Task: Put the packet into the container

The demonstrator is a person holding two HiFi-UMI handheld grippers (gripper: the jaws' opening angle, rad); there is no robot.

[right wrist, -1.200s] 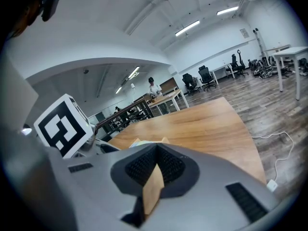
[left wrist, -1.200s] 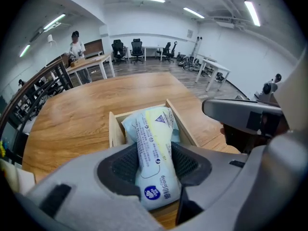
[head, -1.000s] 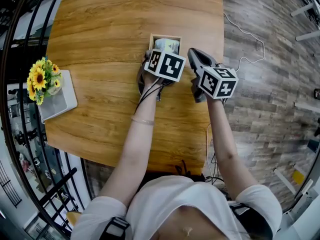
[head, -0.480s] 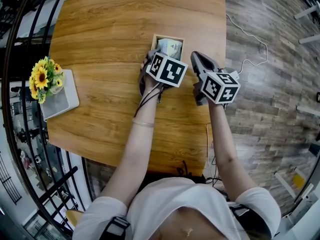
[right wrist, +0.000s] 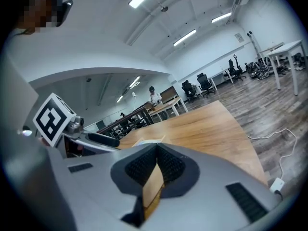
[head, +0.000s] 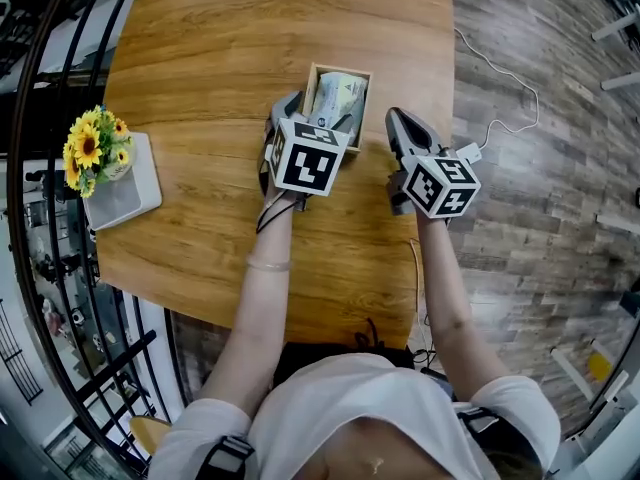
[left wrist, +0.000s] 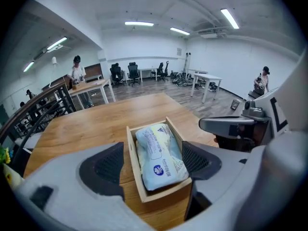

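Observation:
A small open wooden container (head: 312,76) stands on the wooden table (head: 220,58). In it lies a pale blue and white packet (head: 337,96), flat (left wrist: 159,150) between the container's walls (left wrist: 131,162). My left gripper (head: 312,116) is just on the near side of the container. Its jaws (left wrist: 154,153) are opening and stand wide to either side of the box, and the pads (left wrist: 108,165) touch neither box nor packet. My right gripper (head: 393,118) hovers just right of the container with its pads (right wrist: 166,165) together, and nothing is between them. A tan box corner (right wrist: 153,189) shows below them.
A pot of yellow flowers (head: 90,150) sits on a white tray (head: 125,196) at the table's left edge. A black railing (head: 40,268) runs along the left. A white cable (head: 500,78) lies on the plank floor past the table's right edge.
The left gripper has drawn back toward me and opened, leaving the packet lying in the container. The right gripper has hardly moved.

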